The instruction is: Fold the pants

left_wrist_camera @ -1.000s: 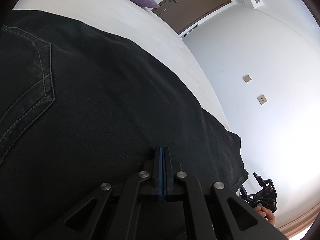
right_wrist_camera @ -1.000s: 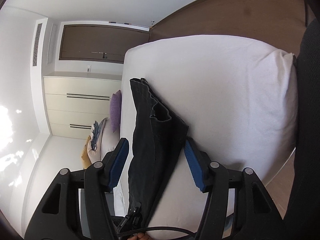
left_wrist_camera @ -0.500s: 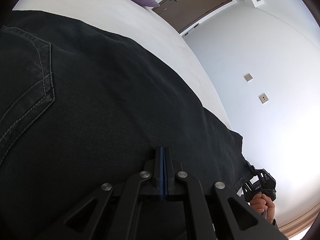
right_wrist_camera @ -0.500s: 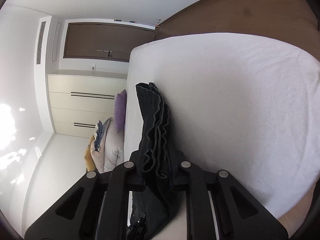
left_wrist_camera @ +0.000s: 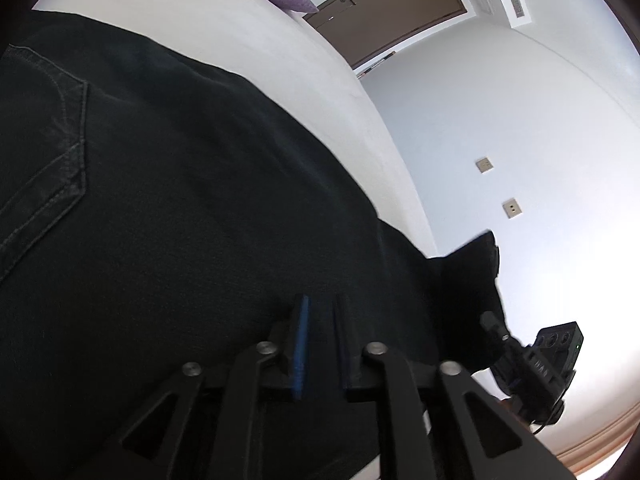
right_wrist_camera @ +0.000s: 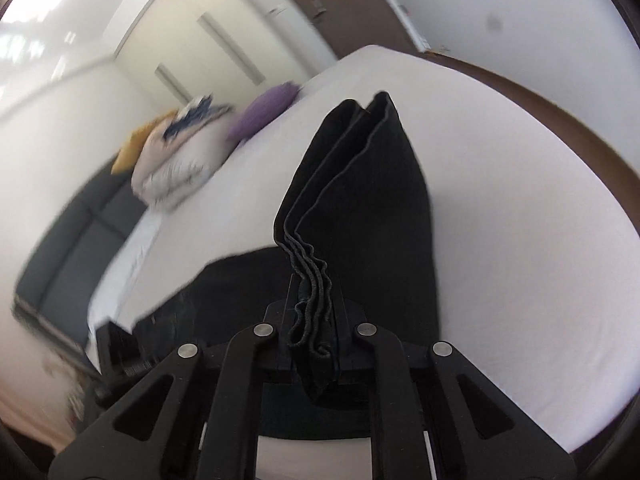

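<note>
Black denim pants (left_wrist_camera: 192,208) with a stitched back pocket, spread over a white bed sheet (left_wrist_camera: 256,36). Left gripper (left_wrist_camera: 320,320) just parted, jaws slightly apart above the cloth. Far hem lifted beside the black right gripper (left_wrist_camera: 532,364)

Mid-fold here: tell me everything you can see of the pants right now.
The pants are black denim with grey stitching and a back pocket, spread flat on the white bed. The right gripper is shut on the stacked leg hems, lifting that end off the bed. The left gripper sits over the cloth, jaws just opened, with nothing seen pinched.
</note>
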The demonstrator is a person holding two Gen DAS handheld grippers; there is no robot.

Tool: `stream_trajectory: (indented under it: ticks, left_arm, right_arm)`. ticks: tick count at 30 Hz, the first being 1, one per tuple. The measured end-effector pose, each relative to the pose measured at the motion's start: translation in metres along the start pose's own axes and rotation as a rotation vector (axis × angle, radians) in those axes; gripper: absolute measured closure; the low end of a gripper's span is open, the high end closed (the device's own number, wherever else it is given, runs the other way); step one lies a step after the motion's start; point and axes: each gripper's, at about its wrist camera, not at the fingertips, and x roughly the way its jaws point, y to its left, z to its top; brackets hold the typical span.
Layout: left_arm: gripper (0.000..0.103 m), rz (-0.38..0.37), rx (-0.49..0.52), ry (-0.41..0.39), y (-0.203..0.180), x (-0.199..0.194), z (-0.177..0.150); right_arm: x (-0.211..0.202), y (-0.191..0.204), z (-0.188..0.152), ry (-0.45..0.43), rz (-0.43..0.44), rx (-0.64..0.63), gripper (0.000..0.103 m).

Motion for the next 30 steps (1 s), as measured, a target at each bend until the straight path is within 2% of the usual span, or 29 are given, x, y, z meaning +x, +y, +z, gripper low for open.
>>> stream_trajectory:
  ticks: [1,2,3,4,5,6,9,17,18,20,21,22,24,30]
  left_arm:
    - [0.049,-0.018,0.003,0.001,-0.007,0.001,0.001]
    - [0.041,-0.032,0.008,0.001,-0.014,0.003,0.001]
    - [0.028,-0.047,0.006,0.001,-0.021,0.007,0.002]
    - [0.021,-0.060,-0.002,0.004,-0.026,0.011,0.004]
    - [0.021,-0.071,-0.009,0.012,-0.029,0.016,0.005]
    - [0.021,-0.081,-0.019,0.025,-0.031,0.022,0.006]
    - [0.020,-0.046,-0.037,0.061,-0.034,0.040,0.011]
    - [0.016,-0.024,-0.055,0.149,-0.047,0.070,0.030]
    - [0.021,-0.018,-0.053,0.156,-0.045,0.071,0.033]
    - [0.055,-0.001,-0.054,0.187,-0.042,0.074,0.038]
    - [0.080,0.007,-0.056,0.204,-0.040,0.076,0.040]
    - [0.088,0.018,-0.051,0.212,-0.037,0.075,0.043]
    - [0.093,0.023,-0.032,0.211,-0.033,0.068,0.049]
    - [0.093,0.063,0.047,0.181,-0.020,0.022,0.071]
  right_arm:
    - [0.013,0.026,-0.009,0.039,-0.011,-0.114,0.094]
    - [0.025,0.046,-0.023,0.092,-0.024,-0.204,0.094]
    - [0.037,0.057,-0.036,0.142,-0.020,-0.244,0.094]
    - [0.050,0.062,-0.048,0.196,-0.012,-0.245,0.094]
    - [0.059,0.063,-0.058,0.237,-0.012,-0.233,0.093]
    - [0.063,0.064,-0.064,0.238,-0.023,-0.237,0.093]
    - [0.057,0.070,-0.067,0.203,-0.029,-0.284,0.094]
    - [0.040,0.096,-0.077,0.164,-0.049,-0.395,0.094]
    - [0.038,0.100,-0.078,0.162,-0.050,-0.415,0.094]
    - [0.040,0.112,-0.079,0.160,-0.050,-0.452,0.094]
    - [0.038,0.117,-0.081,0.158,-0.052,-0.470,0.094]
    - [0.035,0.120,-0.082,0.156,-0.056,-0.485,0.094]
    - [0.032,0.130,-0.085,0.159,-0.057,-0.511,0.094]
    - [0.031,0.166,-0.084,0.166,-0.015,-0.607,0.094]
